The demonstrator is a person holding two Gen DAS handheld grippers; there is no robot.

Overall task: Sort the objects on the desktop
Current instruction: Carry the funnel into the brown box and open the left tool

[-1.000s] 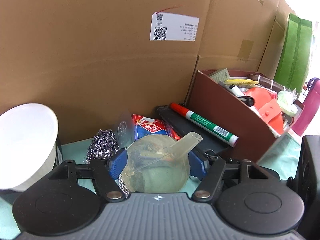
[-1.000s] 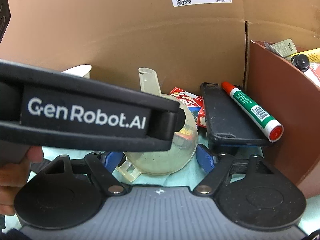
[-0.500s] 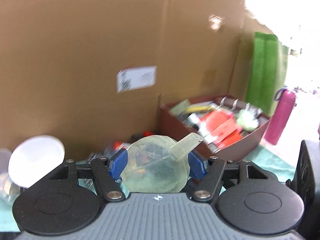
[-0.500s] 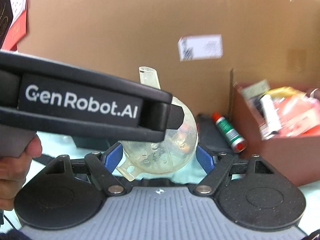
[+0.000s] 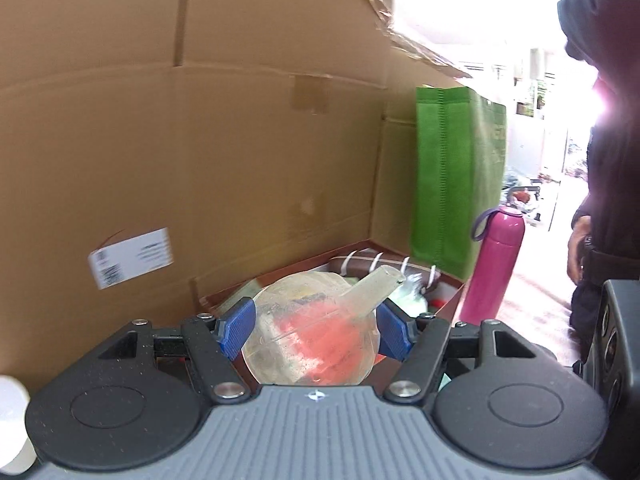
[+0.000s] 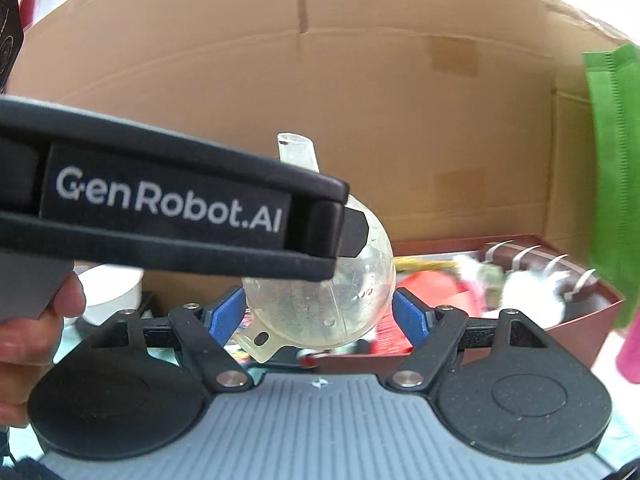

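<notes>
Clear funnel (image 5: pixel 312 344): up in the air, just in front of the brown box (image 5: pixel 452 300), spout pointing up and away. Squeezed from both sides by the left gripper (image 5: pixel 315 326), blue pads pressing on the round bowl part. Squeezed by the right gripper (image 6: pixel 318 314) too, pads closed on the same round part from another side.

Could slip out and drop. Smooth, round, slippery plastic, so not much for the pads to hold. Could pop free or twist if one gripper pulls a different way from the other. Could crack if squeezed too hard. Could bump its spout or its little tab on the box edge on the way in.

Brown box already very full: red things, white things, a striped roll. Not much room left, so might roll back out.

Close by on the right: a pink bottle (image 5: pixel 496 264), easy to knock over. Behind that, a green bag (image 5: pixel 452 176). All along the back, a tall cardboard wall (image 5: pixel 200 140). Off to the left, a white bowl (image 6: pixel 112 292). Far right, a person (image 5: pixel 608 160) in dark clothes.
</notes>
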